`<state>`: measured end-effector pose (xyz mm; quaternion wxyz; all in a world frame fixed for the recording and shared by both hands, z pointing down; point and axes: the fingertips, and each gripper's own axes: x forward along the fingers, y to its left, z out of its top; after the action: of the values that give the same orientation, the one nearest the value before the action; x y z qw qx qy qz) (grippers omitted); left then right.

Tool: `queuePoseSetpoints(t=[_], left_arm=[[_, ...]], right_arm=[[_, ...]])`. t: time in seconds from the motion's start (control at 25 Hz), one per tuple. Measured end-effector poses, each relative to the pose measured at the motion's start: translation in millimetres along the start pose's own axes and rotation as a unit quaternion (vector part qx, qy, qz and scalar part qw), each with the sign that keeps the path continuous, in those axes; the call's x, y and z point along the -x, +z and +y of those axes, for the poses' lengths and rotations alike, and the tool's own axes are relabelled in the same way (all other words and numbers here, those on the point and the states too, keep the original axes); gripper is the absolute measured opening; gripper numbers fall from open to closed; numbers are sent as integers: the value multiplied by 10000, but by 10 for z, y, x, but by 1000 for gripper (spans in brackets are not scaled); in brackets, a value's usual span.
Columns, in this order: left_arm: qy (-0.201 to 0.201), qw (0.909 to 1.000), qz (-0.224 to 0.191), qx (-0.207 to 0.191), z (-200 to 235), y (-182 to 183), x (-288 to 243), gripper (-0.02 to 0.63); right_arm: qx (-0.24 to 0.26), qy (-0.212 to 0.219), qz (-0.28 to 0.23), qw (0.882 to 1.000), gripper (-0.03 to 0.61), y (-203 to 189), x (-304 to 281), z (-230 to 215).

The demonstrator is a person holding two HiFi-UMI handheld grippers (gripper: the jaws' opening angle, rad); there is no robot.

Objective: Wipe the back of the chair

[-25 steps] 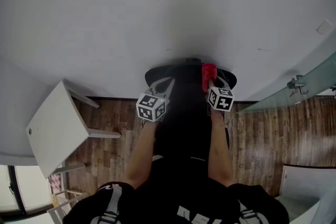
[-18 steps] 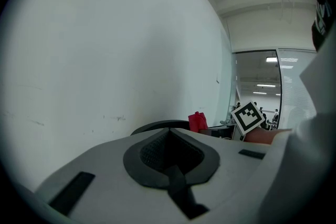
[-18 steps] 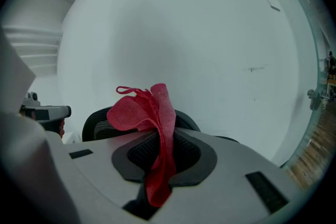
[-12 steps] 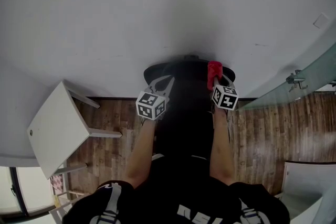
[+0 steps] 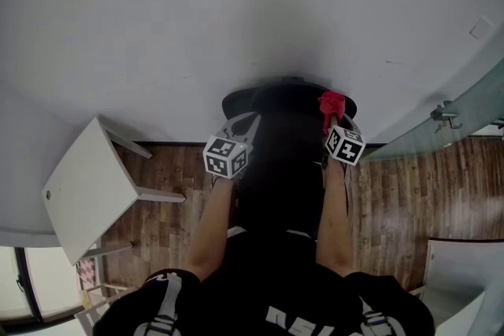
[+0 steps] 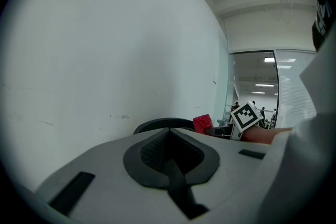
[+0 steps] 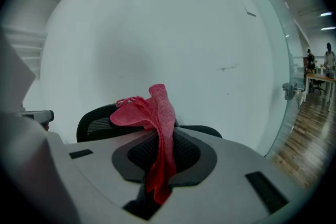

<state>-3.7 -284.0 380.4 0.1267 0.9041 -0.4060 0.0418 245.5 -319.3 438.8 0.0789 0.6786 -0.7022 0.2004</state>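
Both forearms reach straight forward at the centre of the frame, one on each side of the black chair back, which stands against the white wall. The right hand-held gripper pinches a red cloth at the chair back's upper right edge. The left hand-held gripper has its jaws together and empty, by the left edge.

Black top with white print. Left gripper and right gripper are grey with black pads, each bearing a black-and-white marker cube.
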Motion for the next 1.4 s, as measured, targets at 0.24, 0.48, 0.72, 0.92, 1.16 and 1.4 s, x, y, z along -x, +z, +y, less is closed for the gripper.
queuePoseSetpoints(t=[0.24,0.48,0.72,0.92,1.16,1.4], left_arm=[[-8,10000,68,10,68,-64,209,25],[143,9998,91,69,272,-131,506,25],[357,9992,83,179,523,-205,826,25],[534,9981,71,315,748,-295,1094,25],[728,9964,37,422,1023,-365,1393,25],[871,9951,-2,478,1281,-425,1664,25]], right_arm=[[-104,46,26,9999,72,-146,81,207],[-51,323,110,9994,72,-286,60,651],[33,747,244,9969,72,-442,-30,1216],[170,1120,351,9929,72,-589,-100,1724],[378,1475,511,9870,72,-786,-170,2295],[524,1730,654,9814,72,-1016,-239,2763]])
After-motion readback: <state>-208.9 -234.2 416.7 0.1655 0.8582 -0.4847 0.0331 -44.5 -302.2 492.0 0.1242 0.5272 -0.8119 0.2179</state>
